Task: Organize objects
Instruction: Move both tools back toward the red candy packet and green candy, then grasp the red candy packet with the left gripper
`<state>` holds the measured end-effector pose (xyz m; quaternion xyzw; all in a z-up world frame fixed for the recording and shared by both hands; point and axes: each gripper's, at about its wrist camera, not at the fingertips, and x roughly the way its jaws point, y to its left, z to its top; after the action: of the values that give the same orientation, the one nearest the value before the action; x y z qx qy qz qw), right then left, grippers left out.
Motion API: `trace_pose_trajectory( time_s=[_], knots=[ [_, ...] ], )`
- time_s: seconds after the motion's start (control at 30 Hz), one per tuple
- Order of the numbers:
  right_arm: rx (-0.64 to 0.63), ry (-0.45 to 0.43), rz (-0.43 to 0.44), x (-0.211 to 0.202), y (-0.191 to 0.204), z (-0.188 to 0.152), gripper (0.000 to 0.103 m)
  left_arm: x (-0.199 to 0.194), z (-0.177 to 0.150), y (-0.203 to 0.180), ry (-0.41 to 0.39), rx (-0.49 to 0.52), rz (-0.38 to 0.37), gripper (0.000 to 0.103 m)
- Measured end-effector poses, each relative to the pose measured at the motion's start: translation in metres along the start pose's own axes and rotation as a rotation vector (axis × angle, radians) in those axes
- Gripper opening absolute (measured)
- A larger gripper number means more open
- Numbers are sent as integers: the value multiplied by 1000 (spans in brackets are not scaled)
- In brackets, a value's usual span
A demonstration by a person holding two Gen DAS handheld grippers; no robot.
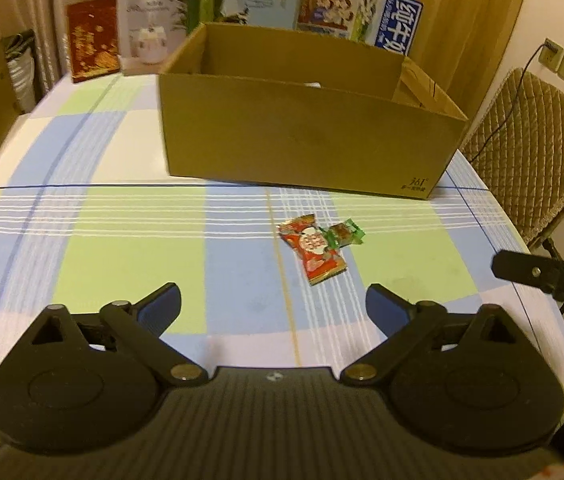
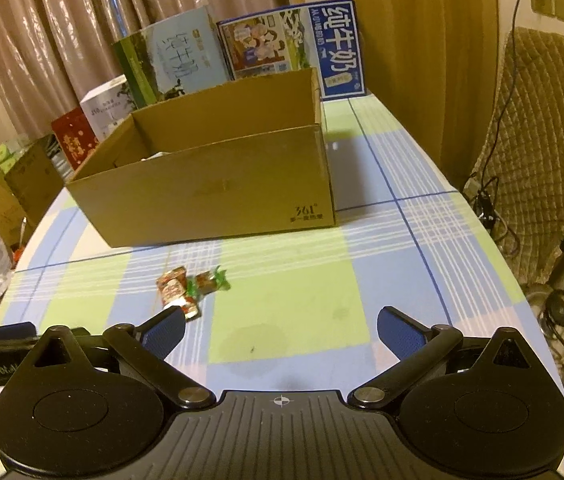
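Observation:
A red snack packet lies on the checked tablecloth, with a small green-ended candy touching its right side. Behind them stands an open cardboard box. My left gripper is open above the cloth, short of the packet, nothing between its fingers. My right gripper is open too, with the packet just ahead of its left fingertip. In the left wrist view the right gripper's black finger shows at the right edge.
Milk cartons and gift boxes stand behind the cardboard box. A quilted chair with a hanging cable sits off the table's right edge. Cardboard boxes and bags are on the floor at the left.

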<state>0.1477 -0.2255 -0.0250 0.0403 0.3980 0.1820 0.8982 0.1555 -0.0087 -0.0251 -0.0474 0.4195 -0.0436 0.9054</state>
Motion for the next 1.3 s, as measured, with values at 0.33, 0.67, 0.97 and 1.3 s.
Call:
trace_pose_trajectory(
  time_s=[0.33,0.67,0.97,1.3],
  knots=[
    [-5,53,-24,55,-18,17,87,72,18,-10,39,16,-38,67],
    [21,79,-17,77,-19,18,88,123,32,-6,67,20,-61,50],
    [-9,95,-13,87,-11,16,87,119,30,1,65,88,-68,43],
    [-42,93,-3,88,2,13,88,83,13,42,50,47,-49,47]
  ],
)
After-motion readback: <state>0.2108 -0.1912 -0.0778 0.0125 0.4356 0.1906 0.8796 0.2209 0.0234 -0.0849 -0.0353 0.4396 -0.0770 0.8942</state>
